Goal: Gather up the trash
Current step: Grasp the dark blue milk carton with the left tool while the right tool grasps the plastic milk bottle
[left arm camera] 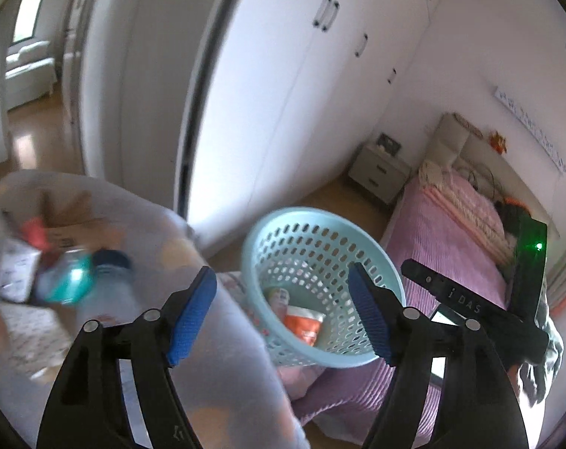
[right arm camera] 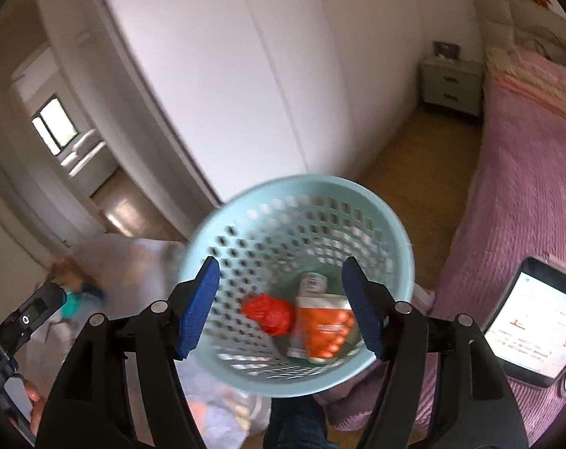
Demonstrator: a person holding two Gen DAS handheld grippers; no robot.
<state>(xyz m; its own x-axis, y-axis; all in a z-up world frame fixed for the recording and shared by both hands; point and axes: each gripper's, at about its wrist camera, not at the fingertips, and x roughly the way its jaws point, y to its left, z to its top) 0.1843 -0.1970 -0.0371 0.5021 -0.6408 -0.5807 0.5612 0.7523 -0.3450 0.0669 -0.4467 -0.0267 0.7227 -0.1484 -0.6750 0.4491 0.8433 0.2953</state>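
Left wrist: left gripper [left arm camera: 283,312] fingers spread, empty; trash bag [left arm camera: 77,262] at 9 o'clock already holds rubbish. Right wrist: right gripper [right arm camera: 281,308] fingers apart, gripping nothing visible; perforated basket [right arm camera: 294,224] at centre, orange packet [right arm camera: 326,331] and red wad [right arm camera: 270,314] still uncollected

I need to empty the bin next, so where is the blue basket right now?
In the right wrist view the blue basket sits centre frame, between the right gripper fingers, beside the pink bed.
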